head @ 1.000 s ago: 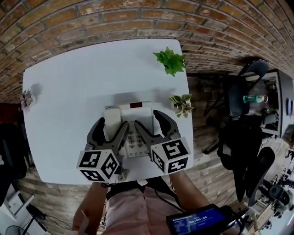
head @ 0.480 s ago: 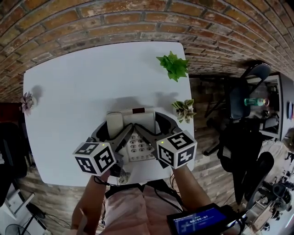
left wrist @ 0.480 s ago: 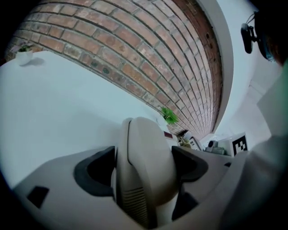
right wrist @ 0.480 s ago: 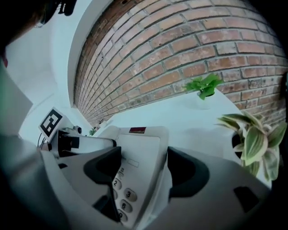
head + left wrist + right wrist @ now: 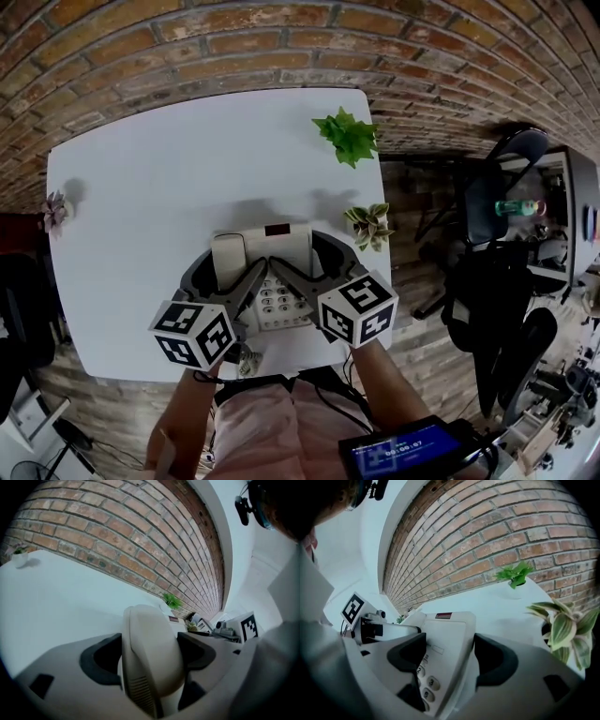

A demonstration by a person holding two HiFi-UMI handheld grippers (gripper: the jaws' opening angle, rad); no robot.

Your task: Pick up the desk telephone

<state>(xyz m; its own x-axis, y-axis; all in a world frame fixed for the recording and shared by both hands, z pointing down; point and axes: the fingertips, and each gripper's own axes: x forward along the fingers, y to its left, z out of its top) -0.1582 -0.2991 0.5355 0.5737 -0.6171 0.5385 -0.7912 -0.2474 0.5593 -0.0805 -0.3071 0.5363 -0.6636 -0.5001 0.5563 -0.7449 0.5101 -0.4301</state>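
A beige desk telephone (image 5: 286,246) sits on the white table (image 5: 159,178), near the front edge. Its handset (image 5: 228,258) lies on the left side and its keypad (image 5: 278,298) faces me. My left gripper (image 5: 223,269) straddles the handset (image 5: 147,630). Its jaws are closing and both pads lie against the handset's sides. My right gripper (image 5: 302,255) reaches over the telephone's right half (image 5: 445,634). One finger rests above the keypad and the other runs along the right edge; no squeeze shows there.
A green potted plant (image 5: 348,134) stands at the table's far right corner. A variegated plant (image 5: 368,221) sits just right of the telephone, near my right gripper. A small plant (image 5: 53,208) marks the left edge. Brick wall behind; a black chair (image 5: 502,178) stands to the right.
Both grippers have tipped a little and drawn slightly back toward me around the telephone. The telephone still lies in the same spot on the table.
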